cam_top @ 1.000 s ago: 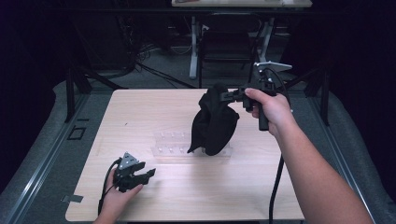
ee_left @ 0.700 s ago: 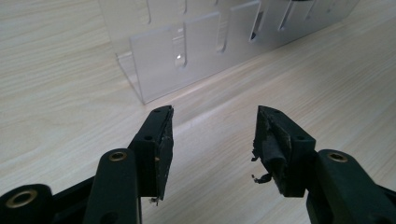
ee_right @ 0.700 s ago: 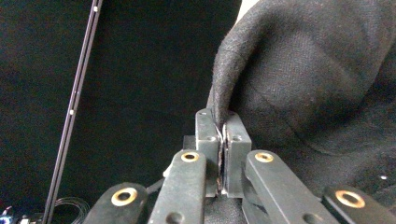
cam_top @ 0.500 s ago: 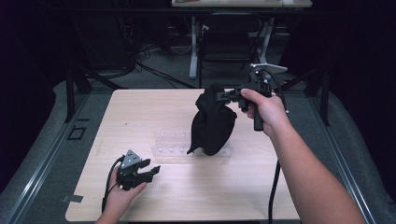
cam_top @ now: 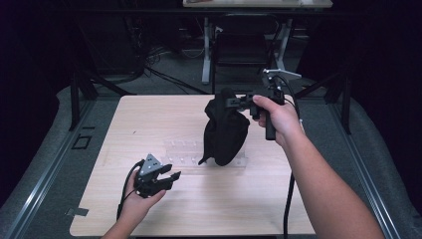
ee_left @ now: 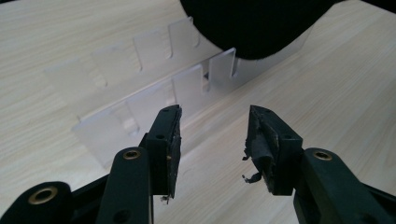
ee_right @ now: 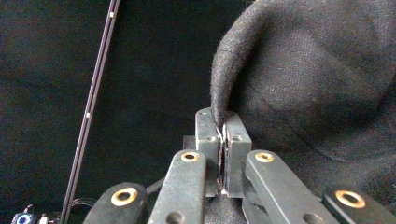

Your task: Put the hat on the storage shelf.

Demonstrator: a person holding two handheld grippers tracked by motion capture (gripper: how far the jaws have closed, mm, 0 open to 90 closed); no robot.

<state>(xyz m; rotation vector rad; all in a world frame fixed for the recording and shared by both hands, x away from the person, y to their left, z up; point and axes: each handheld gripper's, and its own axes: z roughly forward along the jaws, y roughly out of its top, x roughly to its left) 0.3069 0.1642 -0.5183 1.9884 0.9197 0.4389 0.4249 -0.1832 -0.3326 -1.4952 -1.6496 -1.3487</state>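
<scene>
My right gripper is clamped on the black fabric garment's top edge, which hangs below it over the clear plastic rack. My left gripper, jaws just narrowing, holds nothing, rack just ahead.

- The cloth bag hangs mid-table from the right gripper, up over the table.
- A clear plastic rack lies flat right under the bag, stretching out to its left.
- The left gripper sits near the front edge, just in front of the rack.
</scene>
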